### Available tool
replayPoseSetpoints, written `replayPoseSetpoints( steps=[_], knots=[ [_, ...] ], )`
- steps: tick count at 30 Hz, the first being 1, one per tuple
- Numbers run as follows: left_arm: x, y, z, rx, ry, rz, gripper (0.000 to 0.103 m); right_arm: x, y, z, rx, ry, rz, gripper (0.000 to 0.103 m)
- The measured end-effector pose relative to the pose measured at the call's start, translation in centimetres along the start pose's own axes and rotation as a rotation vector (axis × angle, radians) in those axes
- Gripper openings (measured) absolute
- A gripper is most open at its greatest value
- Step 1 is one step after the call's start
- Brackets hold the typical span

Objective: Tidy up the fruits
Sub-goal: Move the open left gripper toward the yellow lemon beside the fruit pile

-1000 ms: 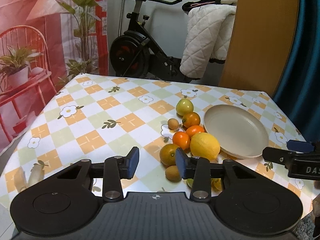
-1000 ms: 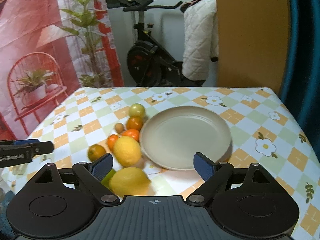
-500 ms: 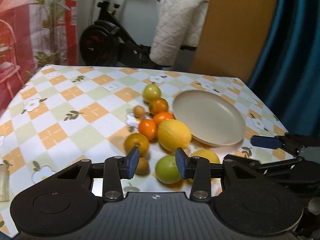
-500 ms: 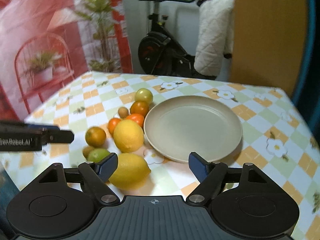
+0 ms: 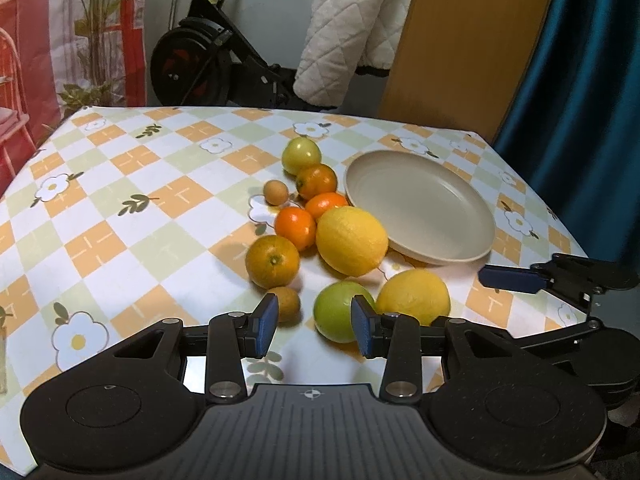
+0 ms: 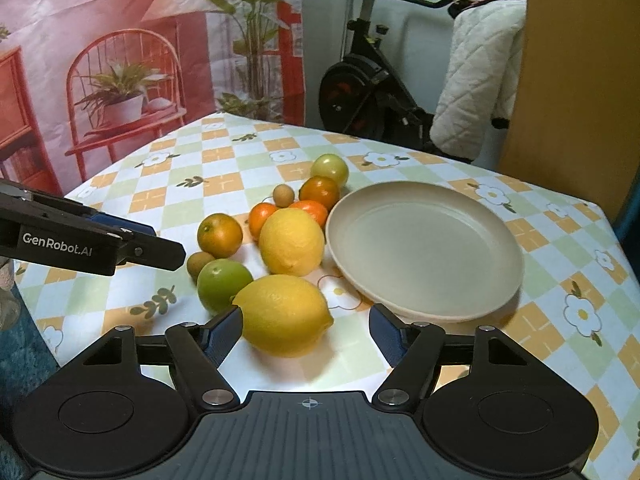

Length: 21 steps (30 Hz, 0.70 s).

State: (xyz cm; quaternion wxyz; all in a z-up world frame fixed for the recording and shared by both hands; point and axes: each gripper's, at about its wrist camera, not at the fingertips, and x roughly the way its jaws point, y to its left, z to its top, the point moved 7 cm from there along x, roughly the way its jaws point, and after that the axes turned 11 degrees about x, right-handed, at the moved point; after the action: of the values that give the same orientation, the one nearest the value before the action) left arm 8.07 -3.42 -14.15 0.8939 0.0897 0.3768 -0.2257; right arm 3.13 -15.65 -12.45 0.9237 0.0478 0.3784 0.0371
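Several fruits lie in a cluster on the checked tablecloth, left of an empty beige plate (image 6: 424, 248) (image 5: 420, 204). The nearest lemon (image 6: 284, 314) (image 5: 414, 296) sits between the jaws of my right gripper (image 6: 306, 332). Those jaws are closing, with a gap still showing on the lemon's right side. My left gripper (image 5: 314, 326) stands narrowly open and holds nothing. Just past its fingertips lie a green fruit (image 5: 344, 312) (image 6: 224, 284) and a small brown fruit (image 5: 286, 304). Behind them are a second lemon (image 5: 352, 240), an orange (image 5: 272, 261), tangerines and a yellow-green fruit (image 5: 301, 155).
An exercise bike (image 5: 208, 64) and a white quilted cover (image 5: 348, 36) stand behind the table. A wooden panel (image 5: 460, 40) and a teal curtain (image 5: 580, 80) are at the back right. The table's right edge runs close to the plate. Bare tablecloth (image 5: 120, 200) lies left of the fruit.
Both grippers have tipped downward and come closer to the fruit. The right jaws have narrowed around the near lemon. The left jaws kept the same gap.
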Motion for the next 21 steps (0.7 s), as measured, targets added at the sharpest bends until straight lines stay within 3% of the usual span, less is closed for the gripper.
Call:
replayPoseSetpoints(
  steps=[11, 21],
  knots=[
    [0.5, -2.2, -0.1, 0.043, -0.010, -0.094, 0.043, 1.0, 0.0, -0.7, -0.005, 0.030, 0.033, 0.065],
    [0.9, -2.6, 0.3, 0.032, -0.018, -0.122, 0.042, 1.2, 0.0, -0.8, -0.008, 0.034, 0.040, 0.064]
  ],
)
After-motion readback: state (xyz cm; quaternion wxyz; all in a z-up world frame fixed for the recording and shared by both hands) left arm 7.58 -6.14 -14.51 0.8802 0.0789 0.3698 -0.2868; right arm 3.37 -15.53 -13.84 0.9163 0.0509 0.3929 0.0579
